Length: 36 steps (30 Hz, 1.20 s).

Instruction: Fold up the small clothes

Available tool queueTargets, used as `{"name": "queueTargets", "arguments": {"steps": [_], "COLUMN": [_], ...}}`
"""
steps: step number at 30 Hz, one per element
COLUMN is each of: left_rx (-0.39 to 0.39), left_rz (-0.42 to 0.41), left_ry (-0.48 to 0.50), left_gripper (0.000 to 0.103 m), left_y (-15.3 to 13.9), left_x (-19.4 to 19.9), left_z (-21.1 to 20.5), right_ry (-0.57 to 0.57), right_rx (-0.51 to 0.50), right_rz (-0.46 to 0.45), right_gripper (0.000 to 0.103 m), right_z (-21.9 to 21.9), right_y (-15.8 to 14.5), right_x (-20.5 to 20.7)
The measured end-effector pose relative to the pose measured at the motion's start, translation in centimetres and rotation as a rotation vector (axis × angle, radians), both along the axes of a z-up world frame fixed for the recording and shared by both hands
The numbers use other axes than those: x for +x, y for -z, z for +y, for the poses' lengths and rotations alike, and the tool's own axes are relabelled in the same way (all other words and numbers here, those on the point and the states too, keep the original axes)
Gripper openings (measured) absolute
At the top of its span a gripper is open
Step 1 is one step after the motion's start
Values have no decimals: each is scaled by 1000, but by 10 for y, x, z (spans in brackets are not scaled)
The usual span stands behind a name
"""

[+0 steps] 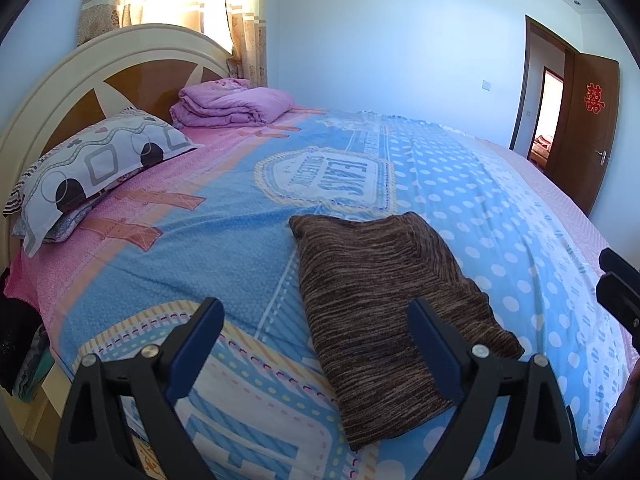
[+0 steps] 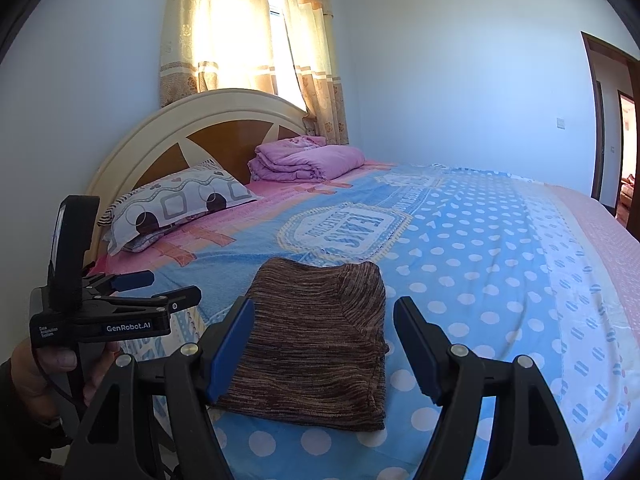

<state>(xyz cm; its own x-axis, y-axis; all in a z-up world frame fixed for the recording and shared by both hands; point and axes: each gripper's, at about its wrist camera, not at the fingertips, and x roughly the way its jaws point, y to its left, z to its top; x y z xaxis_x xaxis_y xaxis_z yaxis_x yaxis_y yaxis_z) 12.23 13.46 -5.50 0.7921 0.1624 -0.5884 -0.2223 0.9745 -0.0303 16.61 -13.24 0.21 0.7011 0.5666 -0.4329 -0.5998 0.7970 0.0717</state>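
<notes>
A folded brown knitted garment (image 1: 384, 300) lies flat on the blue and pink bedspread (image 1: 200, 248), near the bed's front edge. My left gripper (image 1: 316, 312) stands open and holds nothing; its right finger overlaps the garment's left part in the picture, and whether it touches cannot be told. In the right wrist view the same garment (image 2: 320, 340) shows between the fingers of my right gripper (image 2: 324, 304), which is open and empty above its near edge. The left gripper (image 2: 168, 286) sits to the left of the garment, held by a hand (image 2: 40, 368).
A patterned pillow (image 1: 100, 164) and a folded purple quilt (image 1: 236, 106) lie by the headboard (image 1: 52, 92). The dotted bedspread (image 2: 480, 264) stretches right of the garment. An open wooden door (image 1: 584, 128) stands at the far right. A bright curtained window (image 2: 248, 32) is behind the headboard.
</notes>
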Motion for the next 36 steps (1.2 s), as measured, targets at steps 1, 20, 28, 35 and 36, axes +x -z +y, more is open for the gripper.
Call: {"name": "queueTargets", "arguments": {"steps": [1, 20, 28, 35, 36], "left_rx": [0, -11, -10, 1, 4], "left_rz": [1, 9, -12, 6, 7], "left_ry": [1, 12, 2, -11, -14], "left_gripper": [96, 100, 100, 100, 100], "left_y": [0, -3, -11, -7, -7], "left_x": [0, 0, -2, 2, 2], "left_z": [-1, 2, 10, 16, 16], "right_ry": [1, -3, 0, -15, -16], "right_rx": [-1, 20, 41, 33, 32], "right_rz": [0, -19, -38, -38, -37], "right_gripper": [73, 73, 73, 73, 73], "right_z": [0, 0, -2, 3, 3], "right_y": [0, -6, -10, -8, -8], "right_x": [0, -6, -8, -8, -8]}}
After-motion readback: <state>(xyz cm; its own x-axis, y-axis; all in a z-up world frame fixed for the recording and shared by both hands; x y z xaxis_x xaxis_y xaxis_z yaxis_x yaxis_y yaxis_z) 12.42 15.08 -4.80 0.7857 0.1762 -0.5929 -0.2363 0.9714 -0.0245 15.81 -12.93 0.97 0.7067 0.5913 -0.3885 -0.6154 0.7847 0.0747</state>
